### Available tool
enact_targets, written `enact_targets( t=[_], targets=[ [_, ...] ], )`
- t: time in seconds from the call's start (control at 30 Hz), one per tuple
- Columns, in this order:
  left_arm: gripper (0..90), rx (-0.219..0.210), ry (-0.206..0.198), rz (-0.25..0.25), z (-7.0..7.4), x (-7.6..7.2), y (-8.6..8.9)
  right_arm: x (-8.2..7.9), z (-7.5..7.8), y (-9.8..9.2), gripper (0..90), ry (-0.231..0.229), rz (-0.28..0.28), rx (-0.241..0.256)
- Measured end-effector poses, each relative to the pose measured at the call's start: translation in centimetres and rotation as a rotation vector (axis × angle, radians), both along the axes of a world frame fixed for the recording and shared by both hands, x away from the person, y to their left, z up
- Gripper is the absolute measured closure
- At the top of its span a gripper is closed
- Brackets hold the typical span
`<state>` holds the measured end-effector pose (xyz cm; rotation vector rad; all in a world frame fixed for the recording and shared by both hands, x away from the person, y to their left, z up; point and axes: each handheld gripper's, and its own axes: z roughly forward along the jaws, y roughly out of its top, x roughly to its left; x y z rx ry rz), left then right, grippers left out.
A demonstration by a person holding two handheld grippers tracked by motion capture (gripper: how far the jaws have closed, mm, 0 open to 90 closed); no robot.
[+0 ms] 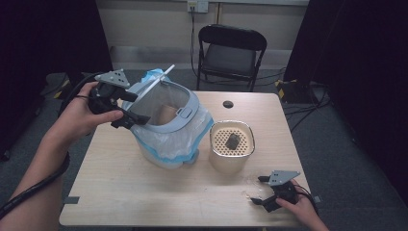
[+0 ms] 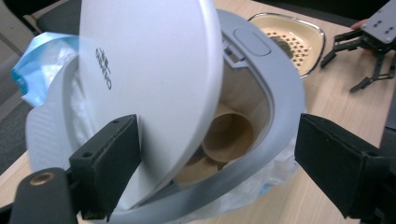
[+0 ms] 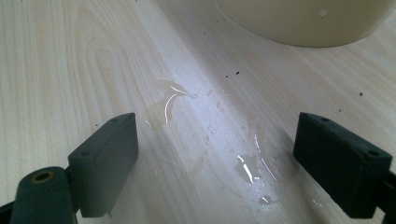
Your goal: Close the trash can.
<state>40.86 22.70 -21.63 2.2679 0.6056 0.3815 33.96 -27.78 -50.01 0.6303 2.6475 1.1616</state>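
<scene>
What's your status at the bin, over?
Left gripper open at the bin lid, lid raised. Right gripper open, low over wet table. Nothing blocking.

Light wooden table, pale grain, round dark cable hole near far edge. Grey-rimmed waste bin with blue-and-white liner standing left of centre. Just right of bin, cream square container with perforated strainer insert. Nearer than container, toward front right corner, small wet patches glistening on bare wood.

Grey-white bin, cream (perforated) container
</scene>
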Motion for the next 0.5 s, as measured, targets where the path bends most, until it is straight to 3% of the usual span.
enact_targets(
  t=[0.27, 0.5],
  targets=[
    [17.1, -0.002, 0.01, -0.031, -0.1, 0.1, -1.1, 0.0, 0.0, 0.0, 13.8, 0.0, 0.0, 0.0],
    [36.0, 0.007, 0.024, -0.07, -0.5, 0.2, -1.7, 0.0, 0.0, 0.0, 13.7, 0.0, 0.0, 0.0]
  ],
)
